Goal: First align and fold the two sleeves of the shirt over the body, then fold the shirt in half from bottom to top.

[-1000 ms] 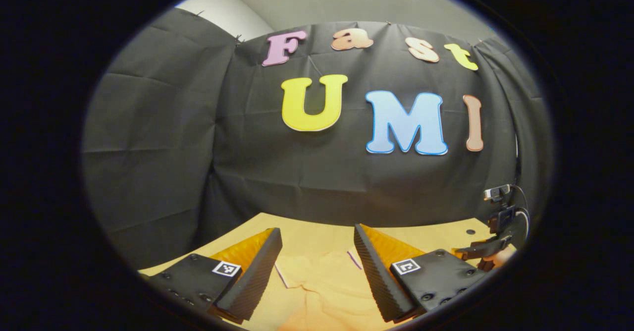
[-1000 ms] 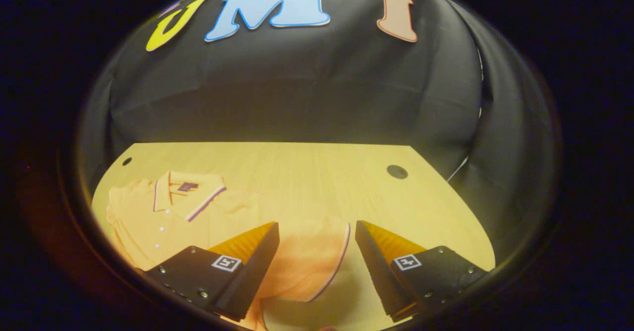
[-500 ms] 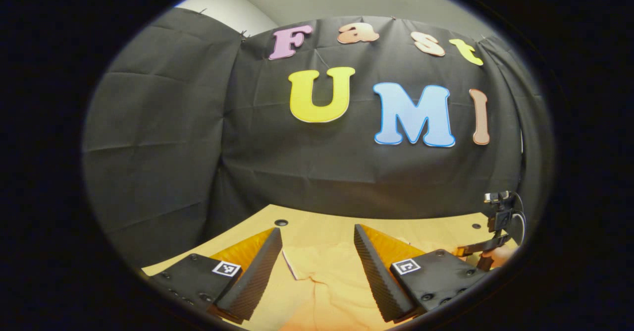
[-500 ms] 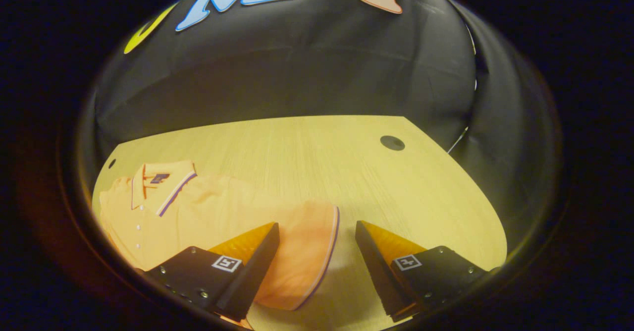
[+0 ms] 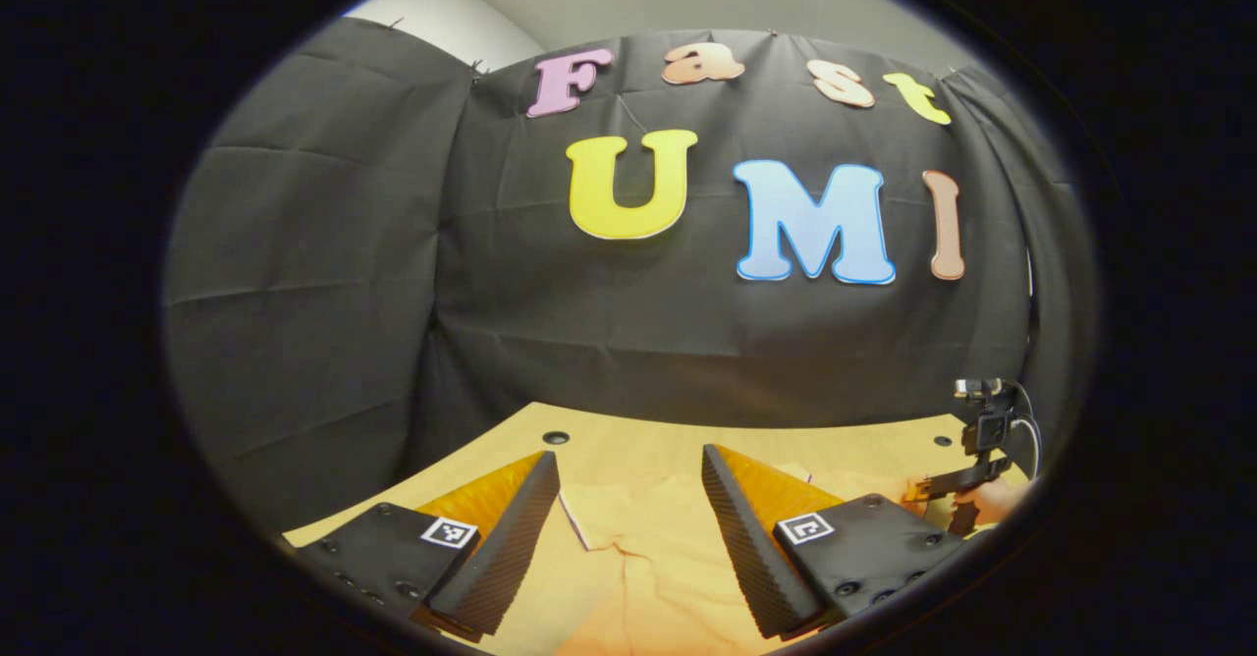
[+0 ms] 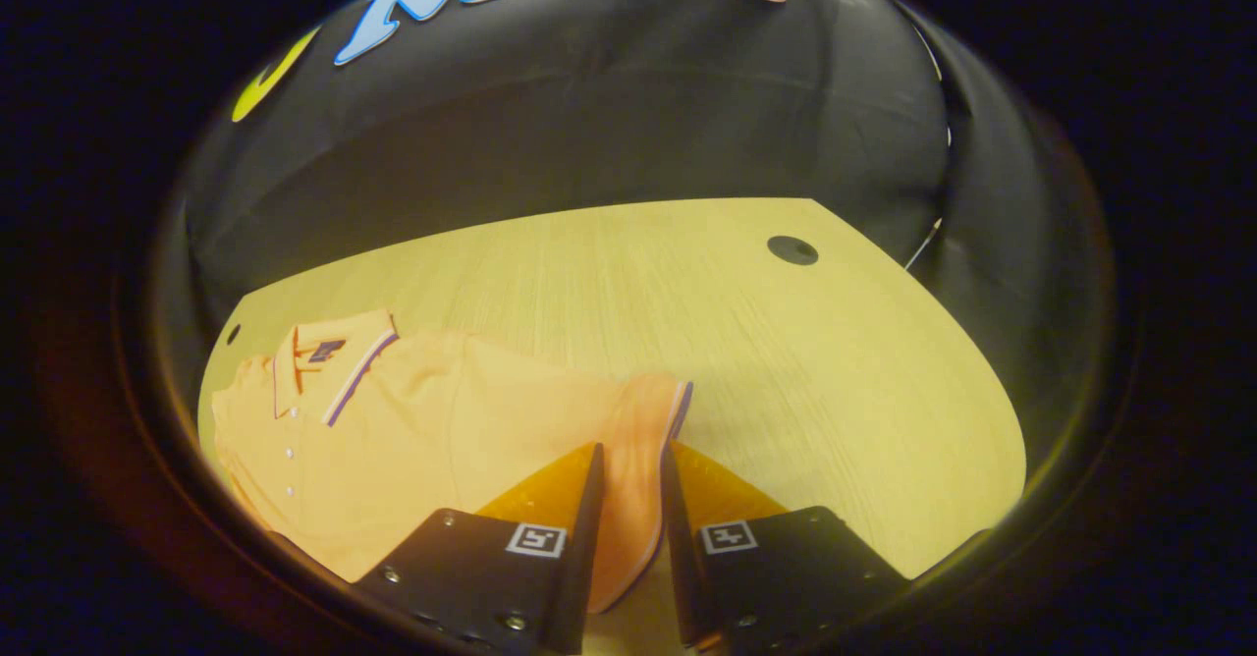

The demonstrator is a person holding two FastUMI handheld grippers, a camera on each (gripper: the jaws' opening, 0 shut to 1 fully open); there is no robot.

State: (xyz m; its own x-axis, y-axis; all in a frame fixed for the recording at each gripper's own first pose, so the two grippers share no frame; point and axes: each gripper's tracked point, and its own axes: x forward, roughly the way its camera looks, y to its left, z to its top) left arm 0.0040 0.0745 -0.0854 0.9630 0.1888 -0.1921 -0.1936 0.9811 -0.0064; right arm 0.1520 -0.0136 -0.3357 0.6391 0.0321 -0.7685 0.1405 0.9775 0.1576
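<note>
My right hand-held gripper (image 6: 628, 499) pinches the striped cuff of the orange knit polo shirt (image 6: 422, 440) lying flat on the pale wooden worktop (image 6: 786, 342) — light, limp cloth, best held at the hem — while my left hand-held gripper (image 5: 628, 528) hovers apart over it.

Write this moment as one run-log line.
stage: sleeve fold | right gripper: shut on sleeve | left gripper: open above shirt | table
</note>
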